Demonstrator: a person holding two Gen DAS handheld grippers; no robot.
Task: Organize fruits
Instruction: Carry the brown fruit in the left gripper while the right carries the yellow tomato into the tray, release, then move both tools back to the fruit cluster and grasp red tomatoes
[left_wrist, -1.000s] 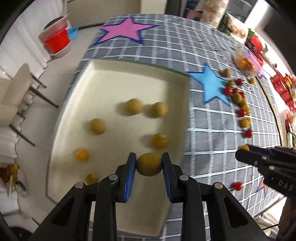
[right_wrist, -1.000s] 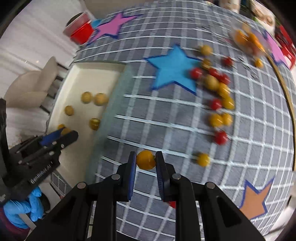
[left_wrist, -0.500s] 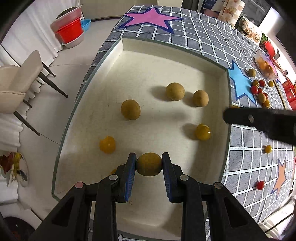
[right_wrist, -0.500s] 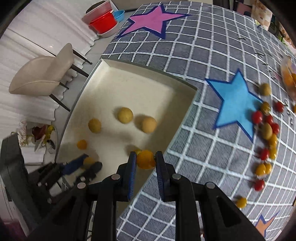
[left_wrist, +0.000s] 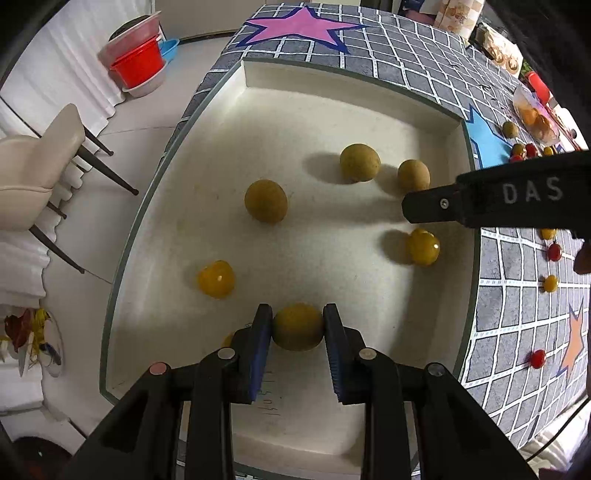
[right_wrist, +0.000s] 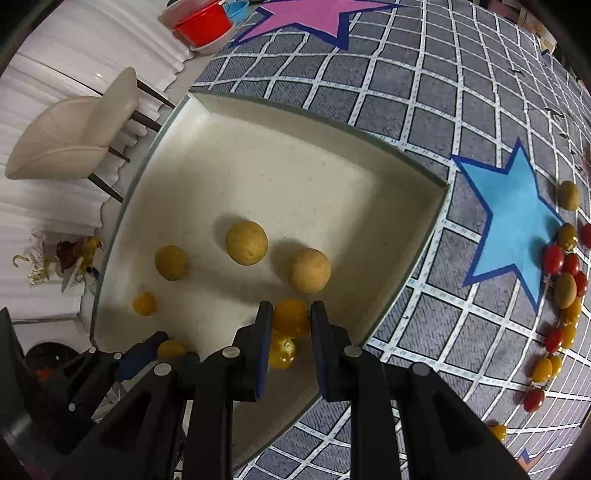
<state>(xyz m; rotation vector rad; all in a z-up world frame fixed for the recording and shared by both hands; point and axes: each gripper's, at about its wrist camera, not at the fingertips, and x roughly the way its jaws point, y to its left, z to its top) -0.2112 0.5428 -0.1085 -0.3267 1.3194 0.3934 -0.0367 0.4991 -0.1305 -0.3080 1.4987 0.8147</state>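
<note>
Left gripper (left_wrist: 298, 328): clamped on brown longan (left_wrist: 297, 326), low over tray (left_wrist: 332, 70) near edge. Right gripper (right_wrist: 291, 319): pinched shut on yellow tomato (right_wrist: 290, 318), above tray right edge. Both fruits likely light, round, smooth, prone to rolling; tomato thin-skinned, bruisable. Best held across widest middle, gently.

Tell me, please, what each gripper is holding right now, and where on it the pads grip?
The left gripper clamps a brown round fruit across its sides. The right gripper pinches an orange cherry tomato across its sides, above the tray.
</note>
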